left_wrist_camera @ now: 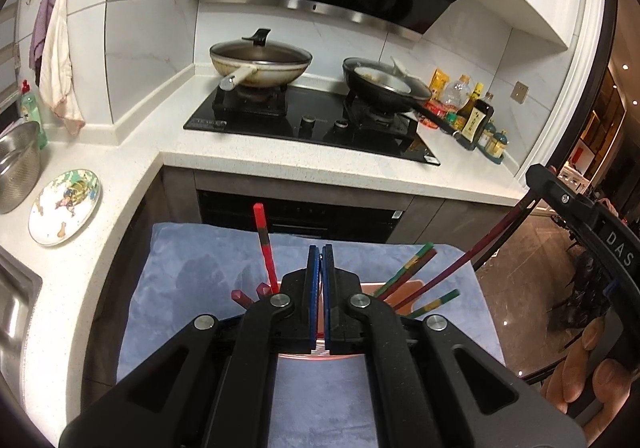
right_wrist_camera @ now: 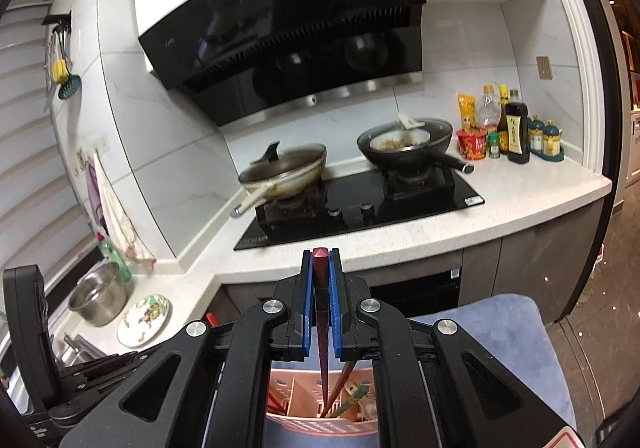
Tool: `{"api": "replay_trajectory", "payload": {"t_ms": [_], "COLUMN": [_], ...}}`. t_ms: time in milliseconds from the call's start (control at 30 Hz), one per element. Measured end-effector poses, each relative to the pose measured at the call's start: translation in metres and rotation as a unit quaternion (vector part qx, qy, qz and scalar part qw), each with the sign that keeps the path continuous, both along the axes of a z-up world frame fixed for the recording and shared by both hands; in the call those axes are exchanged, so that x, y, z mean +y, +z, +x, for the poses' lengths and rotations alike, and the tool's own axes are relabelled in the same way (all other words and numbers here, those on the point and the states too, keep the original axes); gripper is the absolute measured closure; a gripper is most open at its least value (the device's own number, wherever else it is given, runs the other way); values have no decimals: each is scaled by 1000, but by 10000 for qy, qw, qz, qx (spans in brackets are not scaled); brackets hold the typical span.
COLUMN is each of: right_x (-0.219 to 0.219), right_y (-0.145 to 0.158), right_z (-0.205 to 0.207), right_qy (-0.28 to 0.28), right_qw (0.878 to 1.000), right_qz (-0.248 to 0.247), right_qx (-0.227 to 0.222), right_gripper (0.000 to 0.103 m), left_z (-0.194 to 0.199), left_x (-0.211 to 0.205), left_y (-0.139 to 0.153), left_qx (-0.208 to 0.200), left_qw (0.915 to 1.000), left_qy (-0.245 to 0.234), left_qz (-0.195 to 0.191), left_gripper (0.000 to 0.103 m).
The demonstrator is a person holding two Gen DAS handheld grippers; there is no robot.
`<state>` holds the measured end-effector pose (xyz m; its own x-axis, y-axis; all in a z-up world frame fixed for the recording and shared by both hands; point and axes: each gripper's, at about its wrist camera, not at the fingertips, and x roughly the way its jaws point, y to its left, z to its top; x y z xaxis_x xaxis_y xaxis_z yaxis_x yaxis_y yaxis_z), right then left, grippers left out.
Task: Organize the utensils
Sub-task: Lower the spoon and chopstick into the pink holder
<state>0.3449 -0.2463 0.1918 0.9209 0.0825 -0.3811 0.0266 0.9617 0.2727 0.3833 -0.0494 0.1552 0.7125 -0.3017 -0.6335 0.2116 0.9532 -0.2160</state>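
Right gripper (right_wrist_camera: 321,300) is clamped on a dark red chopstick (right_wrist_camera: 320,288) above the pink holder (right_wrist_camera: 320,426), left gripper (left_wrist_camera: 320,300) clenched on nothing, so a loose pinch could drop it outside the slots.

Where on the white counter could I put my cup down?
The counter is bare in front of the stove and right of it, up to the bottles. The corner by the plate and metal pot is crowded.

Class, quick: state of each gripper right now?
Left gripper: closed, fingers together, holding nothing.
Right gripper: closed on a dark red chopstick that runs down into the pink utensil holder.
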Motion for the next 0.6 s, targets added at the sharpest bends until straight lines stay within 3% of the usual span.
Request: {"api": "replay_trajectory", "payload": {"t_ms": [600], "right_x": [19], "right_y": [-47], "right_z": [23], "right_qy": [189], "right_qw": [9977], "right_qz": [-268], "right_qx": [599], "right_gripper": [96], "left_z": [17], "left_x": [-3], "left_y": [-33], "left_qx": [309], "left_qw": [9995], "left_qy": [-16], "left_qz": [30], "left_gripper": [102]}}
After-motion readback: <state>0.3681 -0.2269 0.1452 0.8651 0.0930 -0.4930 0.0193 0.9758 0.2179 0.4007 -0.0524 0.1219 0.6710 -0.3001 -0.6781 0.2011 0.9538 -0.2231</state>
